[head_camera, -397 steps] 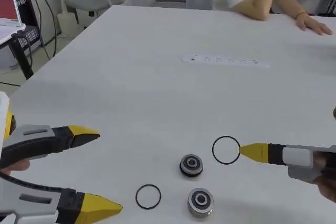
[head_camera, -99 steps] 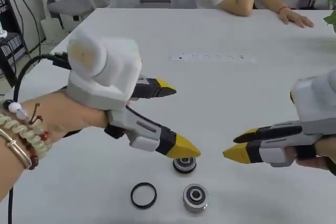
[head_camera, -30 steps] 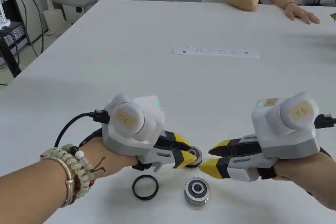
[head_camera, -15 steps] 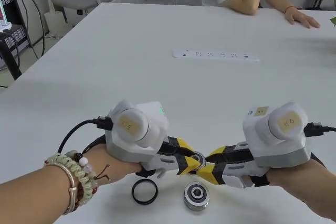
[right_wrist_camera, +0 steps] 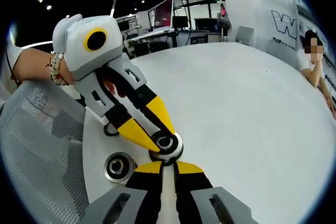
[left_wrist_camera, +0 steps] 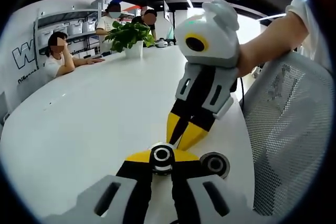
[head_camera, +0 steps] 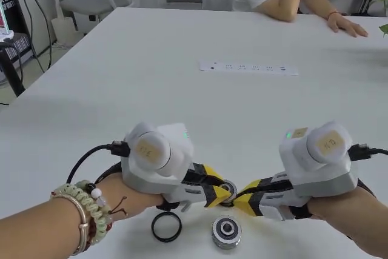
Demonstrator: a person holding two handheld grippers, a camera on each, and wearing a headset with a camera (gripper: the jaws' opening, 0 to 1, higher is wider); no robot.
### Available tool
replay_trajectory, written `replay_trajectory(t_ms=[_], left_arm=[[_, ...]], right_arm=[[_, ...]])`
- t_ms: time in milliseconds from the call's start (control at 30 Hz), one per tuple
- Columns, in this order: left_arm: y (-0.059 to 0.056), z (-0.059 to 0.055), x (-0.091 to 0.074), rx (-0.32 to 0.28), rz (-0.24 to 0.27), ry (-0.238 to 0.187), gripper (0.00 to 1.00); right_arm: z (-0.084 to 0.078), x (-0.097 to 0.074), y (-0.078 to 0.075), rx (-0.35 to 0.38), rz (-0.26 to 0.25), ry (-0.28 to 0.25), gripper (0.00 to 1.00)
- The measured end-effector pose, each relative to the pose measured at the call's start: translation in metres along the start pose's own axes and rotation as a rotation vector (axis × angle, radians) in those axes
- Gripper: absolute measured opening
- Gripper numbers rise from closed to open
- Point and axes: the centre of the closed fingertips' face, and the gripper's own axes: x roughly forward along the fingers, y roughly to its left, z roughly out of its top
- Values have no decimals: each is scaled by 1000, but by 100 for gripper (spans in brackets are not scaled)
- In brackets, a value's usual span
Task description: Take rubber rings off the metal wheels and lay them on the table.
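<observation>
Two grippers that stood a gap apart a second ago have now met on the same wheel (left_wrist_camera: 161,156), low over the table (head_camera: 182,89) just in front of the person. I cannot tell whether it is lifted or resting. The left gripper (head_camera: 218,193) is clamped across it, a yellow tip on either side. The right gripper (right_wrist_camera: 164,169) has come in nose to nose, its jaws drawn almost together against the wheel's edge. To my eye they are nipping the rubber ring (right_wrist_camera: 178,146) there, though the pinch is too small to be sure of. I'd say the peel is about to begin, with one side anchoring and the other pulling. Nearer the person a second wheel (head_camera: 227,233) sits on the table, with a loose ring (head_camera: 166,226) lying flat just to its left.
</observation>
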Motion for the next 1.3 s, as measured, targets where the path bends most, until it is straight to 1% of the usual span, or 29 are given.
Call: replay_trajectory(t_ms=[100, 200, 367, 433, 667, 800, 967, 1133, 1167, 1200, 1233, 1267, 1300], left_arm=[[0, 0, 0, -4, 1, -1, 8], [1, 0, 0, -7, 5, -1, 8], [1, 0, 0, -8, 6, -1, 8], [1, 0, 0, -6, 5, -1, 7], [0, 0, 1, 0, 1, -1, 7], [0, 0, 1, 0, -1, -3, 7], [0, 0, 1, 0, 1, -3, 7], [0, 0, 0, 0, 3, -2, 7], [0, 0, 0, -1, 4, -2, 7], [0, 0, 0, -2, 4, -2, 7], [0, 0, 0, -1, 4, -2, 7], [0, 0, 1, -2, 5, -3, 7], [0, 0, 1, -3, 5, -3, 7]], right_arm=[[0, 0, -1, 2, -8, 7, 4], [2, 0, -6, -1, -41, 21, 0], [0, -1, -8, 55, -51, 27, 0], [-1, -2, -11, 64, -62, 29, 0], [-2, -5, -12, 145, -52, 17, 0], [-1, -6, -12, 175, -51, 10, 0], [0, -7, -13, 192, -59, 1, 0], [0, -7, -13, 177, -75, 5, 0], [2, -8, -15, 147, -96, 7, 0], [6, -10, -18, 111, -123, -10, 0], [8, -11, -19, 86, -135, 3, 0], [9, -10, -15, 90, -124, 4, 0], [9, -10, -15, 86, -129, 0, 0]])
